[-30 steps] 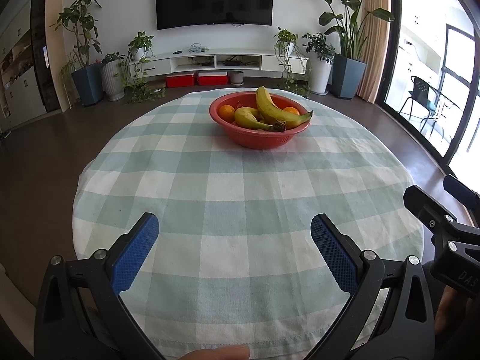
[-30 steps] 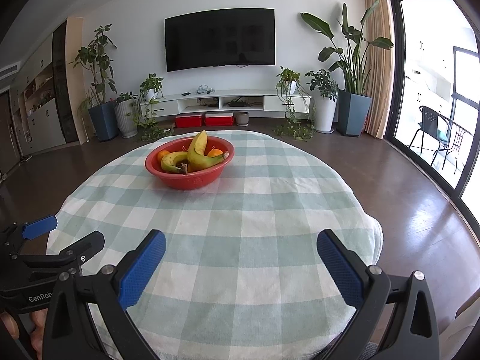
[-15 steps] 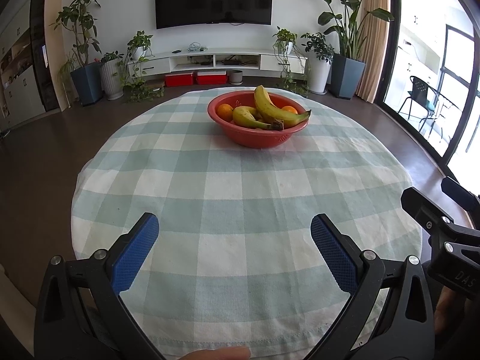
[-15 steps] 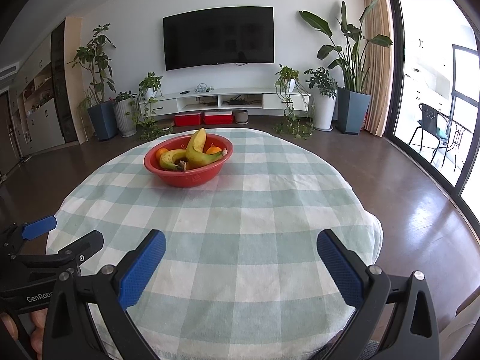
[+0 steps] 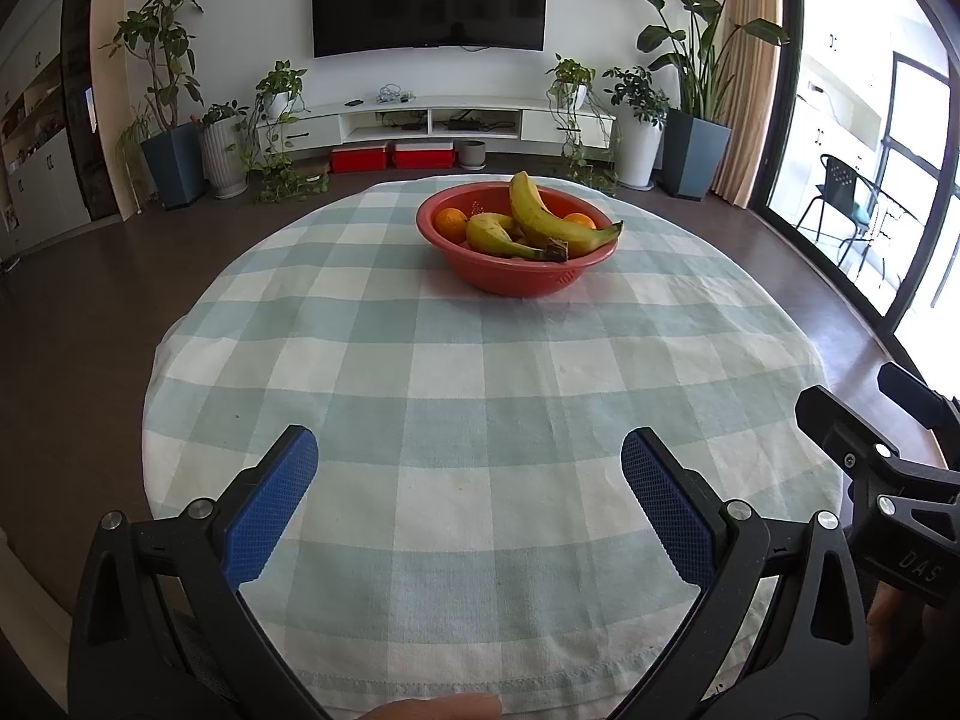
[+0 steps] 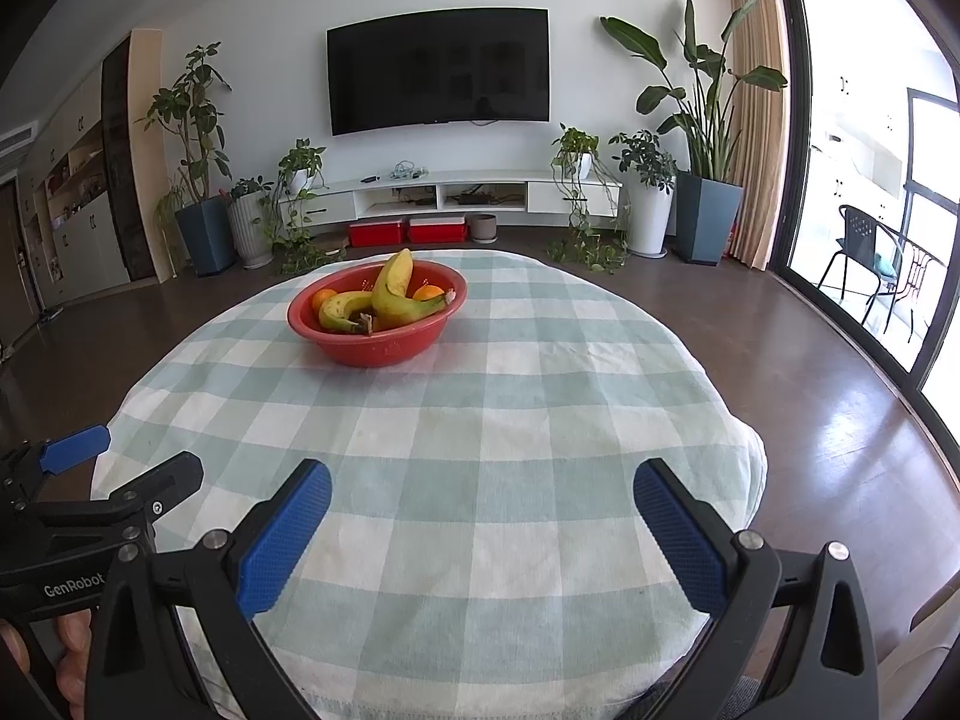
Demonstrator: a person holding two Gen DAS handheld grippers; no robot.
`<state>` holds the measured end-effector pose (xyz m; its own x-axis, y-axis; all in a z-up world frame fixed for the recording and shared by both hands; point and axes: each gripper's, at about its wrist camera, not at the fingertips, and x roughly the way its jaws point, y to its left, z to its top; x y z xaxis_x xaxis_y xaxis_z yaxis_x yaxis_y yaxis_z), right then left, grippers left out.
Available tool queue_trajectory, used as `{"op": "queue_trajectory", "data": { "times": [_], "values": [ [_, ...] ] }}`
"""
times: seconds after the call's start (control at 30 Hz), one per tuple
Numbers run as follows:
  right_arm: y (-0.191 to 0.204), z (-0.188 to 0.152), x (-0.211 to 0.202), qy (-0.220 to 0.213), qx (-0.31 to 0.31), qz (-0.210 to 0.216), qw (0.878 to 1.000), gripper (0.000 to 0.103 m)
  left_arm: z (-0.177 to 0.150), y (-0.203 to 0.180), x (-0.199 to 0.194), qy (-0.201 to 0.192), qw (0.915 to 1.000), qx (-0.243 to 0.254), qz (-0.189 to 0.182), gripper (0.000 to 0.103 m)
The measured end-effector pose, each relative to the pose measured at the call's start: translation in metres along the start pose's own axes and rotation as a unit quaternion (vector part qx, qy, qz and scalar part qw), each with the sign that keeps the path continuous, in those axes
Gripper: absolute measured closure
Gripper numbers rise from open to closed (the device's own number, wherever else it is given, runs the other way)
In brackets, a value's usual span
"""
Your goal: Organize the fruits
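Red plastic bowl [image 5: 516,267] with yellow bananas [image 5: 555,219] lies far ahead, well apart from both grippers. Left gripper [image 5: 468,468] and right gripper [image 6: 483,498]: fingers apart, empty; neither clearly nearer

Bananas [image 5: 543,222] and oranges [image 5: 451,222] lie in bowl [image 5: 510,276] on table [image 5: 480,396].

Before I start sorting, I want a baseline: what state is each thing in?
Left hand-held gripper: open, empty.
Right hand-held gripper: open, empty.
Bowl: upright on the tablecloth, holding fruit.
Bananas: two, lying in the bowl, one leaning over the rim.
Oranges: two, in the bowl, partly hidden.
TV: off.
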<state>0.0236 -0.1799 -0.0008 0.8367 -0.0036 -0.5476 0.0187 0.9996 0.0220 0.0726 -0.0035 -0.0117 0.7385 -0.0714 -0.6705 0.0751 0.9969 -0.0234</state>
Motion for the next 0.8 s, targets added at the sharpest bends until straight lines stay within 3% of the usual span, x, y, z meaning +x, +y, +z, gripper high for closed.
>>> {"op": "queue_trajectory", "data": {
  "times": [0.8],
  "values": [
    [-0.0011, -0.0014, -0.0028, 0.003, 0.000, 0.001, 1.000, 0.000, 0.0010, -0.0015, -0.0035, 0.000, 1.0000, -0.004, -0.002, 0.000]
  ]
}}
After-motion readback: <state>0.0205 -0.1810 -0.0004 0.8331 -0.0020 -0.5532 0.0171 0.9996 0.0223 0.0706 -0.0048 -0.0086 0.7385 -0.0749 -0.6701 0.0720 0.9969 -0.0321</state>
